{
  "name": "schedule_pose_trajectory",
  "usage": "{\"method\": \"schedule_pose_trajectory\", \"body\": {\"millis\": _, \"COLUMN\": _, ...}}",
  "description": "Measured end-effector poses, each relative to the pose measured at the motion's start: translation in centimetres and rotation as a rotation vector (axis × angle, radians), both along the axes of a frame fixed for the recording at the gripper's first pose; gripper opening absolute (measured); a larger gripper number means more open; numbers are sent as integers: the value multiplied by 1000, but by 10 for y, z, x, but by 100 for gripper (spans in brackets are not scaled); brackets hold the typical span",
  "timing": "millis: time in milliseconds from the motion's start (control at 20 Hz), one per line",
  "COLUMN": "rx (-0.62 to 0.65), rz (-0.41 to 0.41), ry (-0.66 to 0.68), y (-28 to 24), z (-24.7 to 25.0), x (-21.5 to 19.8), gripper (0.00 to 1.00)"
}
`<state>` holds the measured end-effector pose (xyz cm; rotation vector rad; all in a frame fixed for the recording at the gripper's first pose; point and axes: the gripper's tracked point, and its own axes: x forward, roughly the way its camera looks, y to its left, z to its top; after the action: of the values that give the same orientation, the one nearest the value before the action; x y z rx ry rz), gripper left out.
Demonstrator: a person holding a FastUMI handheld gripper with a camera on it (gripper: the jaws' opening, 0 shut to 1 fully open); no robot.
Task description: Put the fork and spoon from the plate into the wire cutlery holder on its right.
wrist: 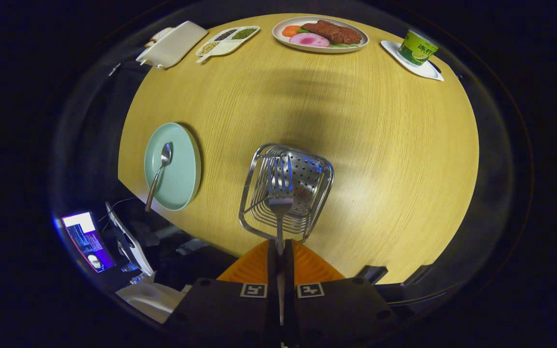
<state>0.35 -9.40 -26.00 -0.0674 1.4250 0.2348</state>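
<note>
Gripper [280, 251] jaws clamped on the fork [280, 191] handle, tines over the wire cutlery holder [285, 191] just ahead, spoon [158, 175] alone on the green plate [182, 169] to its left, food dish [320, 35] at the worktop [380, 145] far edge.

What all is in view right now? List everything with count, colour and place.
fork: 1, silver, handle pinched between the fingers, tines over the holder's opening
wire cutlery holder: 1, silver, just ahead of the fingers
spoon: 1, silver, on the plate, handle past its rim
plate: 1, pale green, left of the holder
table: 1, light wood
food platter: 1, white, far side
divided dish: 1, white, left of the platter
white tray: 1, far left
green cup: 1, on a white dish, far right
screen: 1, lit, below the table edge
gripper: 1, shut on the fork
</note>
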Motion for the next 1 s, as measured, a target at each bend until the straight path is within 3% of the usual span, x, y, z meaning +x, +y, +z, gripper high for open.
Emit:
{"method": "schedule_pose_trajectory", "body": {"millis": 250, "rx": -1, "rz": 15, "ry": -43, "y": 0, "z": 6, "x": 8, "gripper": 18}}
{"method": "schedule_pose_trajectory", "body": {"millis": 350, "rx": 32, "rz": 0, "ry": -86, "y": 5, "z": 14, "x": 14, "gripper": 49}}
{"method": "schedule_pose_trajectory", "body": {"millis": 400, "rx": 49, "rz": -16, "ry": -111, "y": 7, "z": 21, "x": 18, "gripper": 71}}
{"method": "schedule_pose_trajectory", "body": {"millis": 500, "rx": 72, "rz": -49, "ry": -180, "y": 8, "z": 38, "x": 25, "gripper": 100}}
{"method": "schedule_pose_trajectory", "body": {"millis": 700, "rx": 122, "rz": -117, "ry": -368, "y": 22, "z": 77, "x": 38, "gripper": 99}}
{"method": "schedule_pose_trajectory", "body": {"millis": 1000, "rx": 157, "rz": -106, "ry": -546, "y": 78, "z": 106, "x": 29, "gripper": 99}}
